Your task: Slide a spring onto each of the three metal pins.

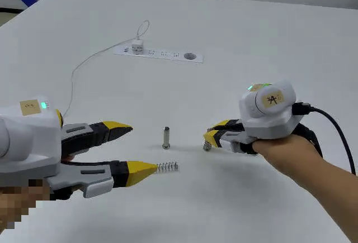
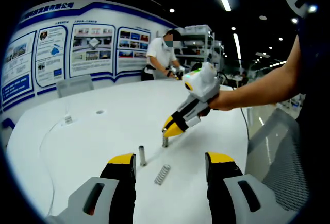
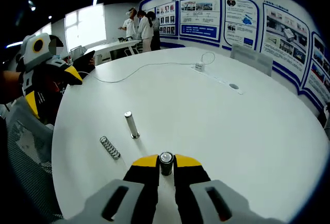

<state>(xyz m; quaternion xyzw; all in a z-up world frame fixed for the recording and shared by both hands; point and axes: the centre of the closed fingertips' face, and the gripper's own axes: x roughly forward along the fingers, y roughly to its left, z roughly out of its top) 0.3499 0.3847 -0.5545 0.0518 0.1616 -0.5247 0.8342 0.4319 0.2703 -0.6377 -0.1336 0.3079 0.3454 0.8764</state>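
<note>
1. Now, the loose spring point(image 1: 166, 167) lies flat on the bench point(image 1: 251, 36), well inside its edges and on my side of the power strip point(image 1: 159, 53) that sits towards the far edge.
2. My left gripper point(image 1: 138, 148) has its jaws spread wide and holds nothing. The spring sits just off the tip of one jaw and, in the left gripper view, inside the gap between them.
3. Its long axis runs roughly forward along those jaws, so I judge that closing them would catch it across the coils.
4. A bare pin point(image 1: 166, 137) stands upright just beyond the spring, towards the far edge.
5. My right gripper point(image 1: 212, 137) is pinched on a second pin point(image 1: 207, 144), which stands upright on the bench. Whether that one already carries a spring I cannot tell.
6. The left gripper is plainly the nearer to the spring, so the pick looks like its job.
</note>
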